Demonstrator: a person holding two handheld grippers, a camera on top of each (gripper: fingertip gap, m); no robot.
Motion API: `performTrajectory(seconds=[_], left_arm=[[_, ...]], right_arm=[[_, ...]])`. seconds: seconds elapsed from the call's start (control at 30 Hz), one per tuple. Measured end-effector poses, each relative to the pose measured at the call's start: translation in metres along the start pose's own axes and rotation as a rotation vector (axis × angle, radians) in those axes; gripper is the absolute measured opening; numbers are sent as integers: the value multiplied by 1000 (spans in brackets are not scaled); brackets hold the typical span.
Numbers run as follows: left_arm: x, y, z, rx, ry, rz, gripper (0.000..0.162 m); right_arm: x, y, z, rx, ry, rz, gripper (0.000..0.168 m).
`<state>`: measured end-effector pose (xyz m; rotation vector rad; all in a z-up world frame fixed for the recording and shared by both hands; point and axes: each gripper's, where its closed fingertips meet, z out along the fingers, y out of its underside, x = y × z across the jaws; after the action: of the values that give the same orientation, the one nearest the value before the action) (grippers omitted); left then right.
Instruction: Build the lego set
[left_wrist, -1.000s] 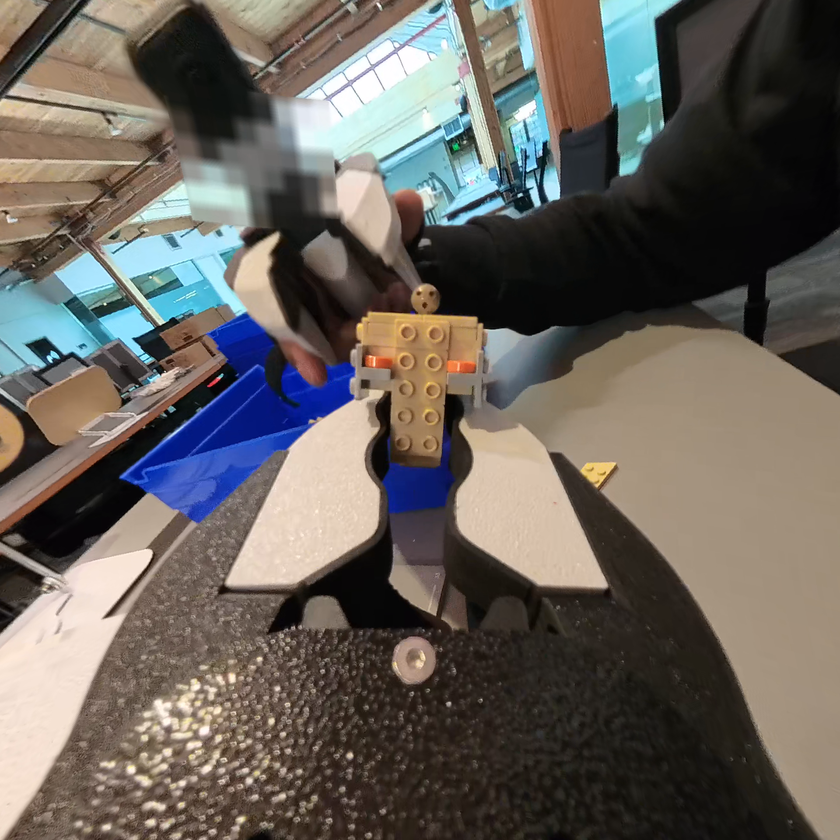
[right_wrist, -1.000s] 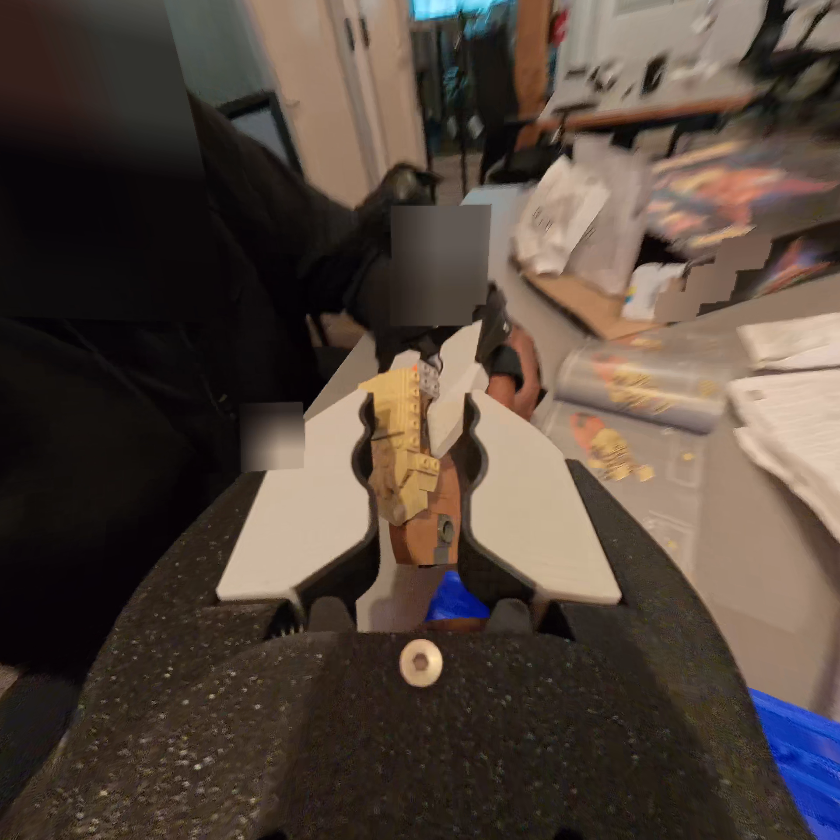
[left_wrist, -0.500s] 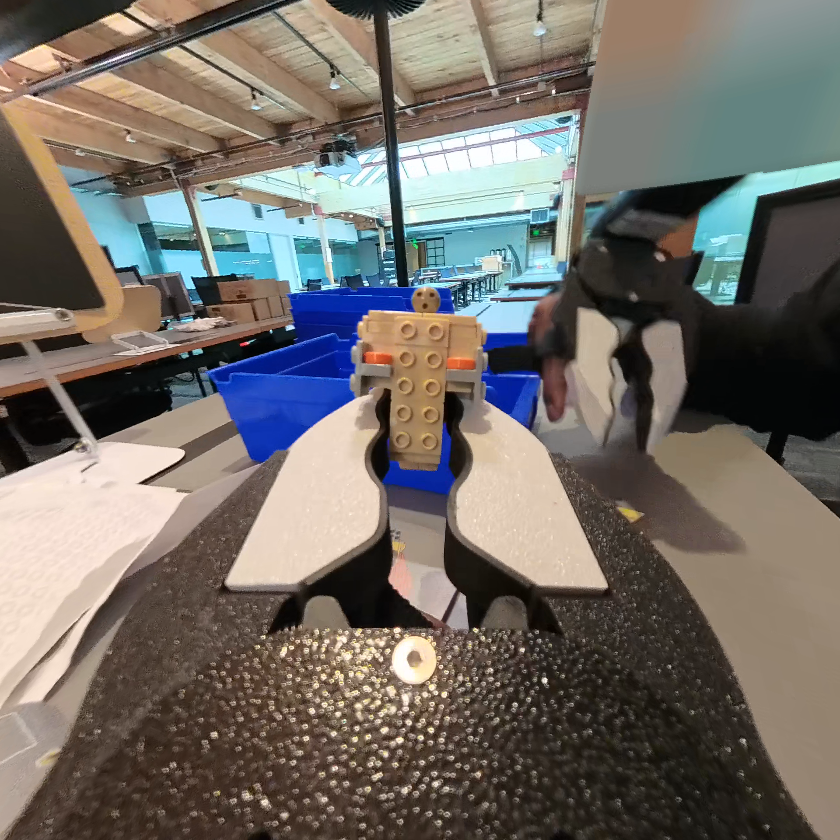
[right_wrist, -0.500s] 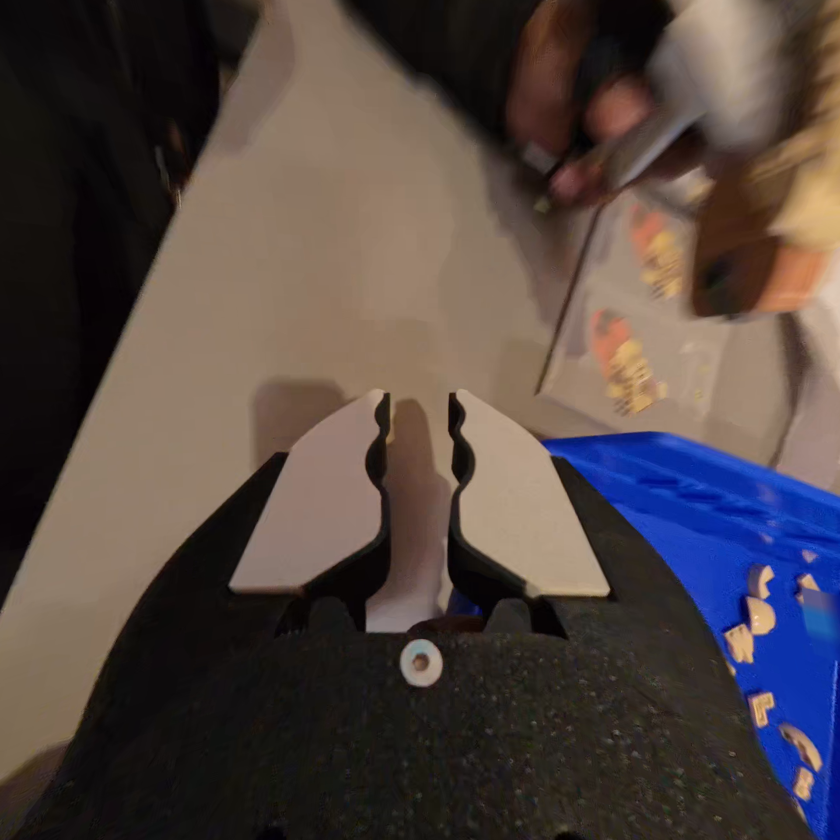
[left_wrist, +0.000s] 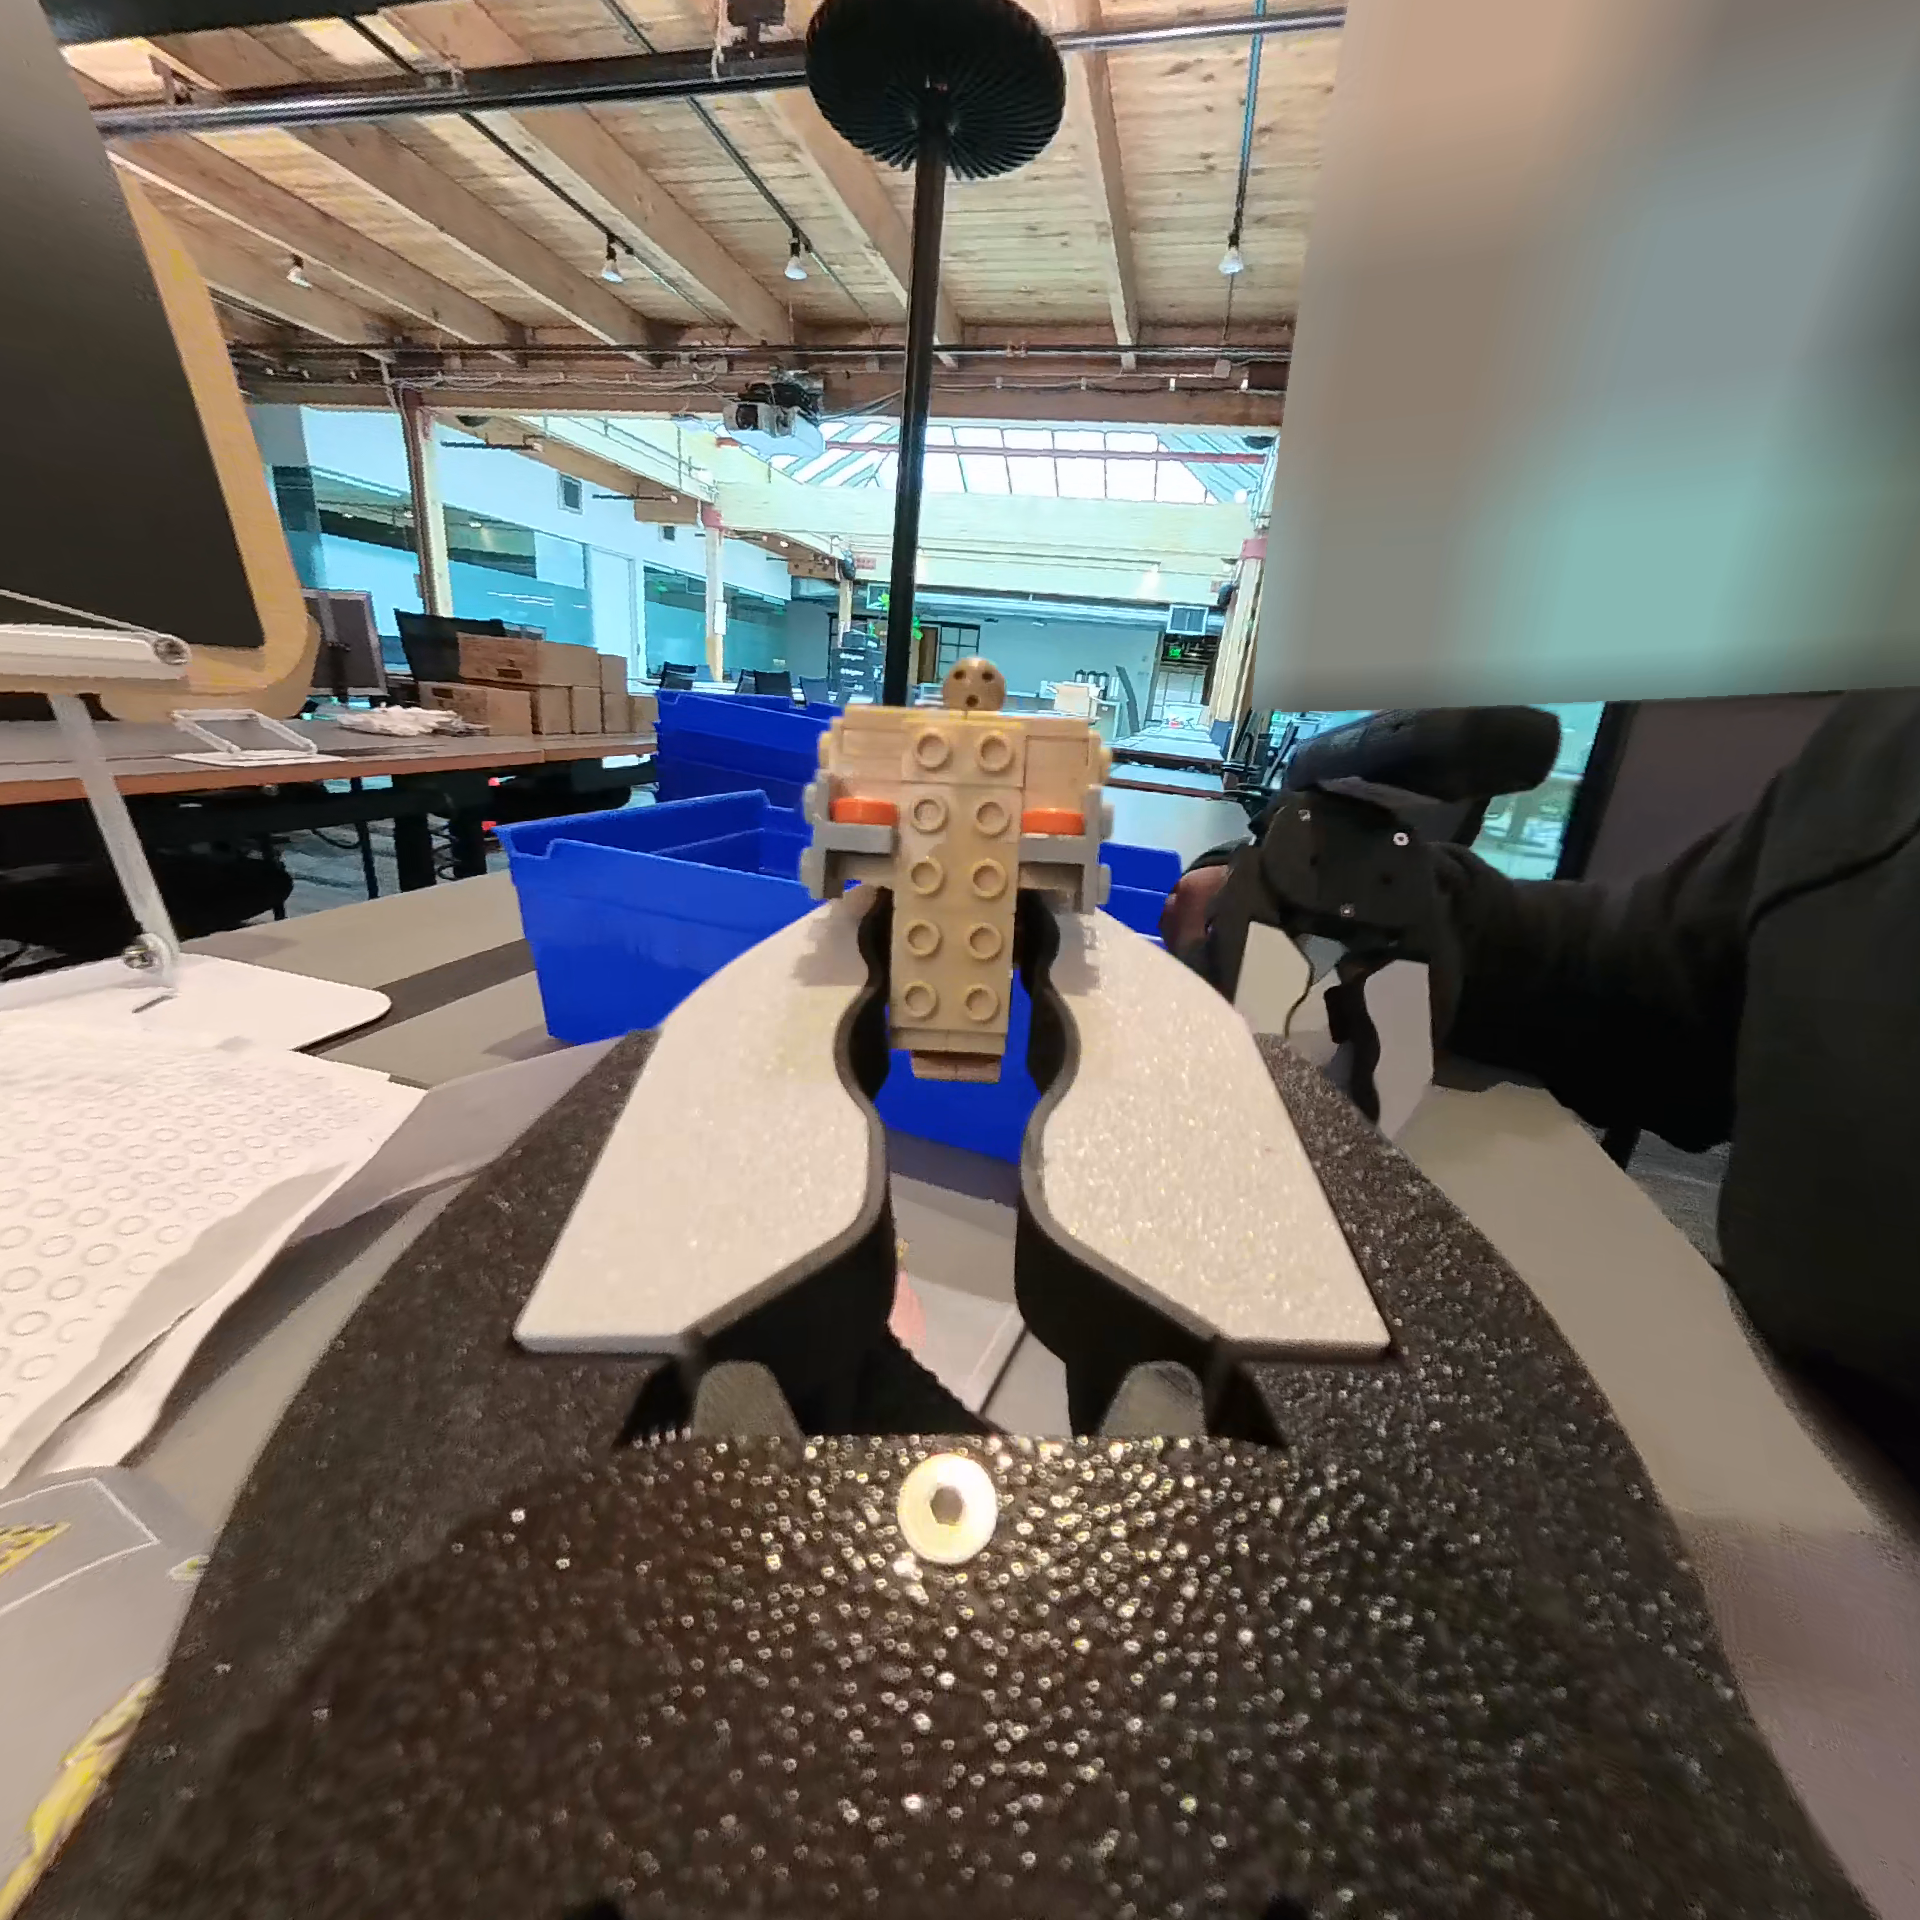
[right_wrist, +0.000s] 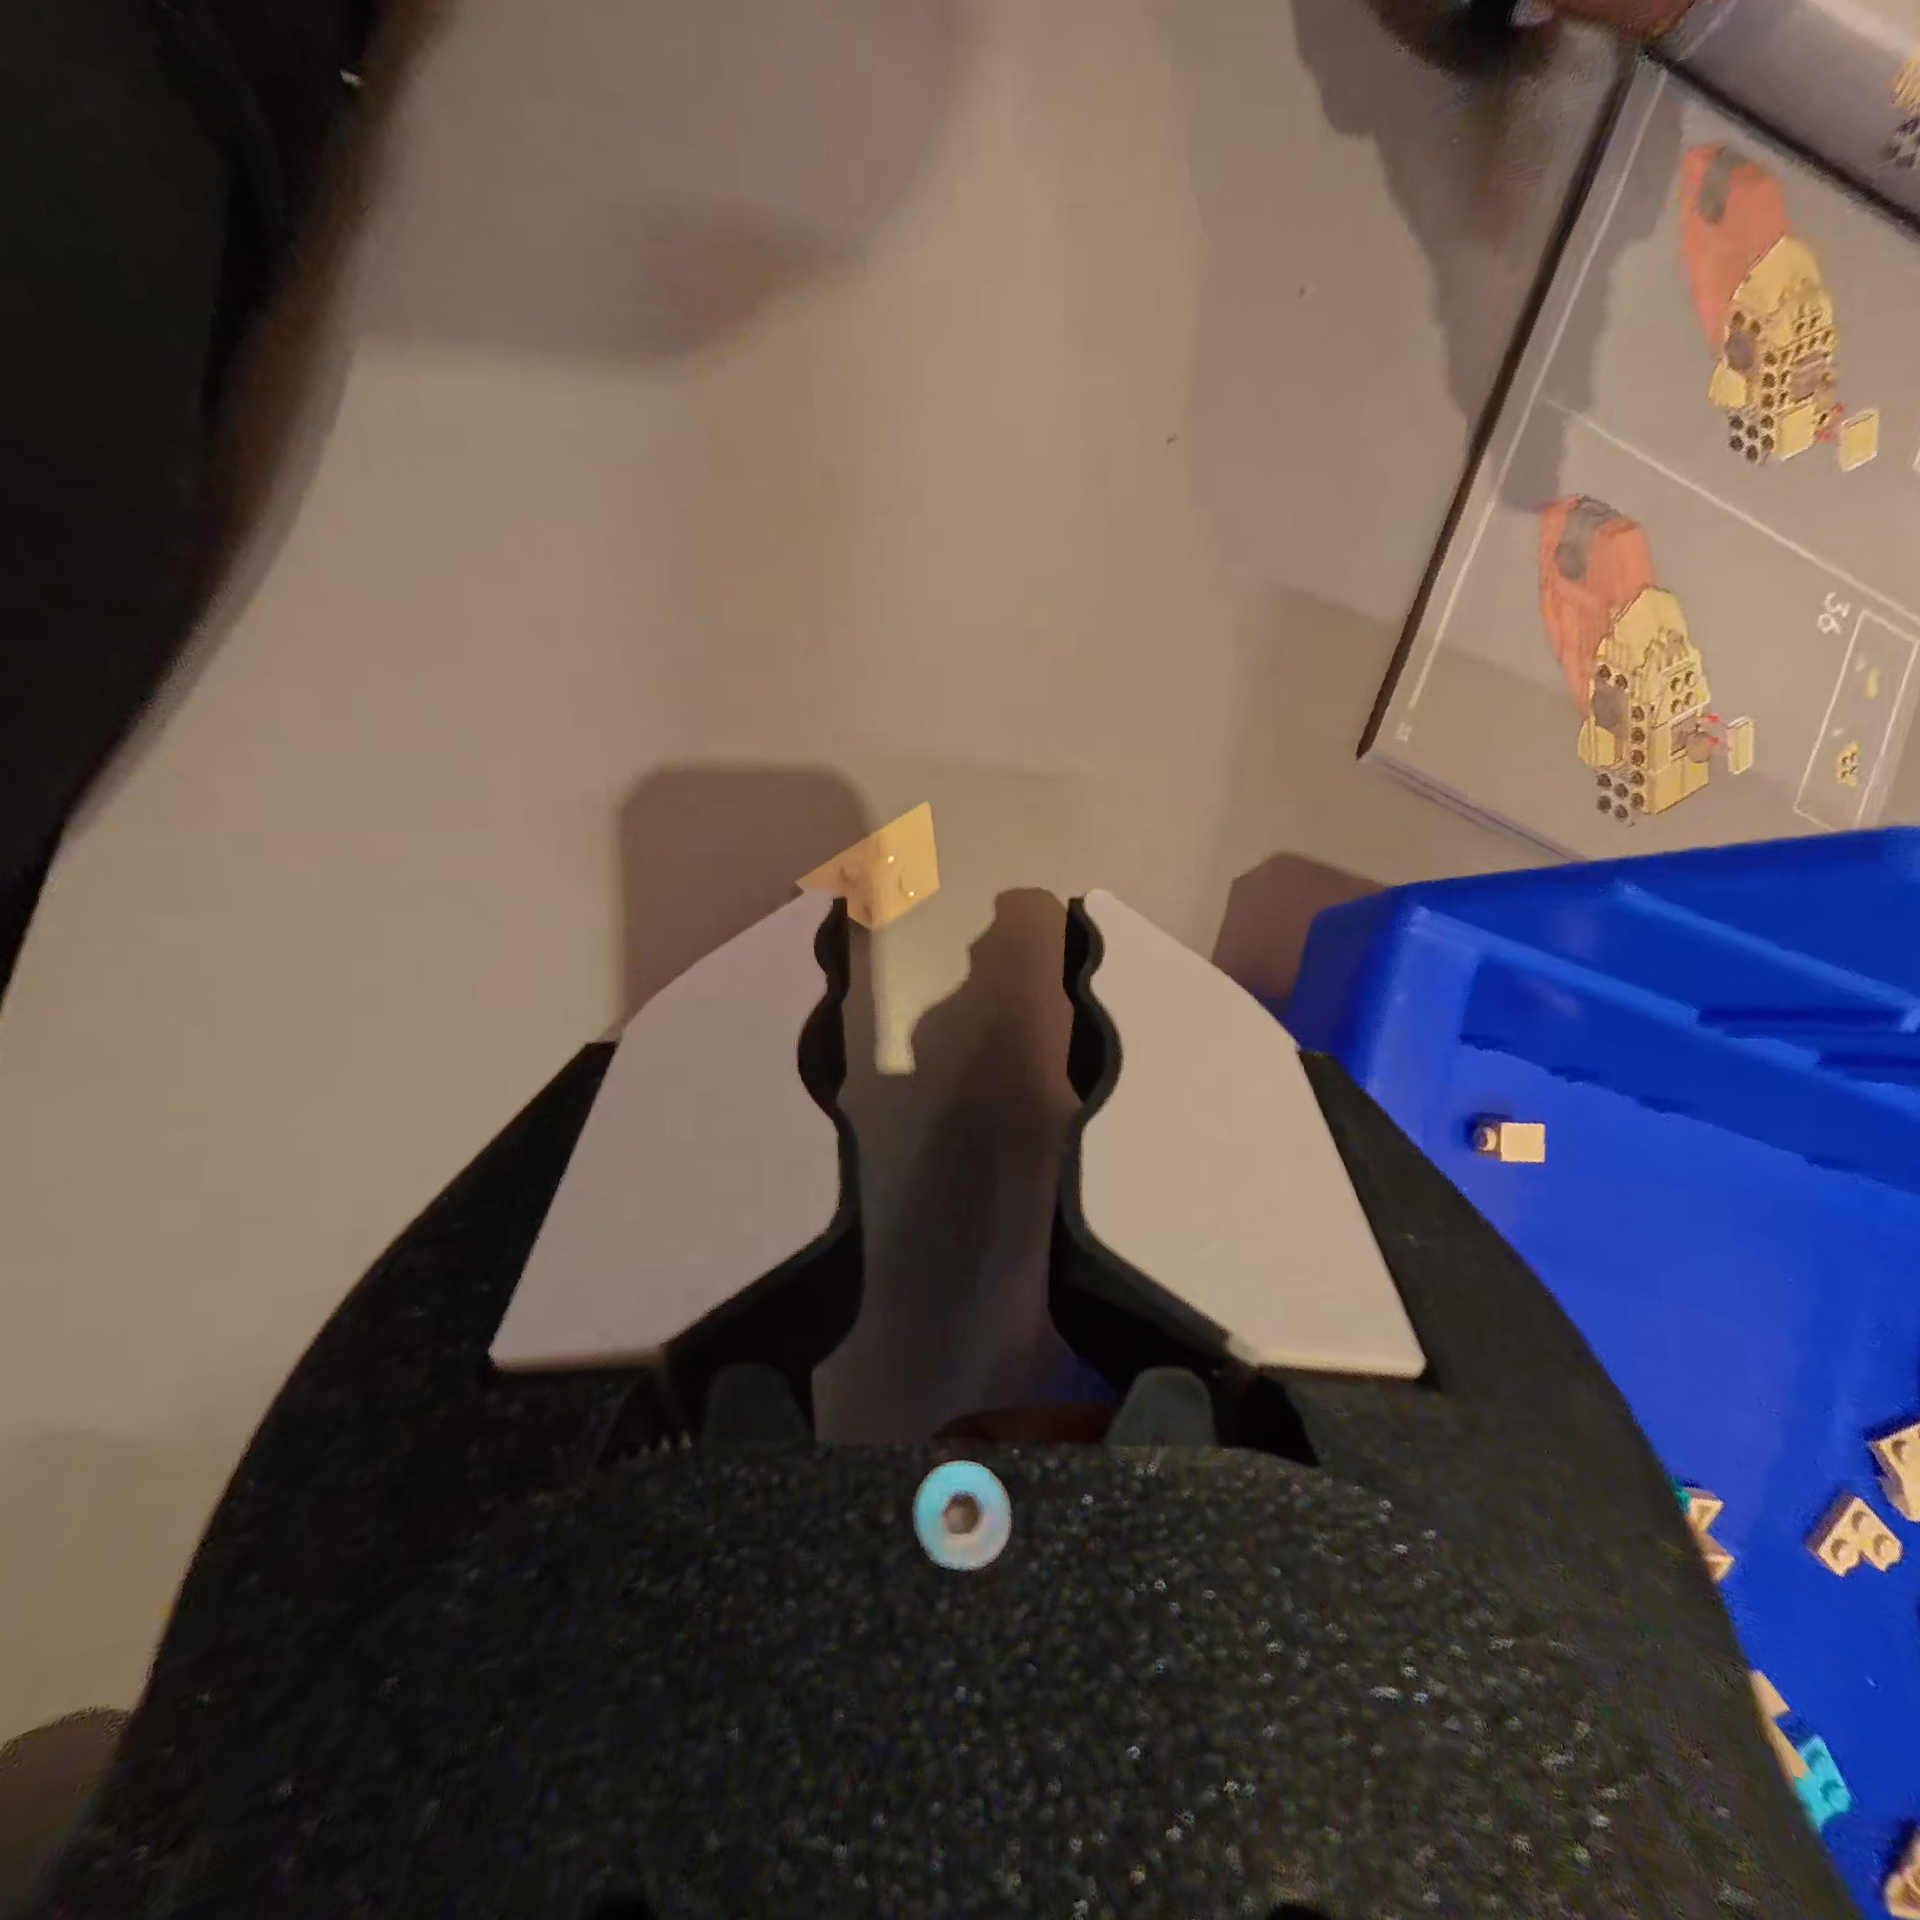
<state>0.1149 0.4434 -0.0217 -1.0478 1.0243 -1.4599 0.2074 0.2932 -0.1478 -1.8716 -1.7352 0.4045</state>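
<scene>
Meanwhile left tongs (left_wrist: 951, 914) pinch the tan model (left_wrist: 954, 873) — right tongs (right_wrist: 951, 914) spread above a tan plate (right_wrist: 883, 868).

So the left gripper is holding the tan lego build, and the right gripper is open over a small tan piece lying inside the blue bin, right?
Not quite. The small tan piece lies on the grey table, beside the blue bin, as the right wrist view shows. The rest holds: the left gripper grips the tan lego build, and the right gripper is open.

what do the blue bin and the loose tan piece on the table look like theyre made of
Blue bin: looks like moulded rigid plastic, smooth with a slight sheen and sharp ribs. Tan piece: likely hard glossy plastic; small bright glints show on its studs, though the picture is a little blurred.
</scene>
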Motion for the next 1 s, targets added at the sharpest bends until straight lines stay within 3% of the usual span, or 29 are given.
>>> performTrajectory(seconds=[0.23, 0.5, 1.0], left_arm=[[19, -4, -17, 16, 58, 21, 22], [25, 8, -2, -7, 179, -26, 22], [27, 6, -6, -2, 230, -84, 22]], right_arm=[[-2, 8, 4, 0, 40, -13, 43], [-2, 12, 0, 39, 107, -11, 44], [-1, 8, 8, 79, 141, -38, 45]])
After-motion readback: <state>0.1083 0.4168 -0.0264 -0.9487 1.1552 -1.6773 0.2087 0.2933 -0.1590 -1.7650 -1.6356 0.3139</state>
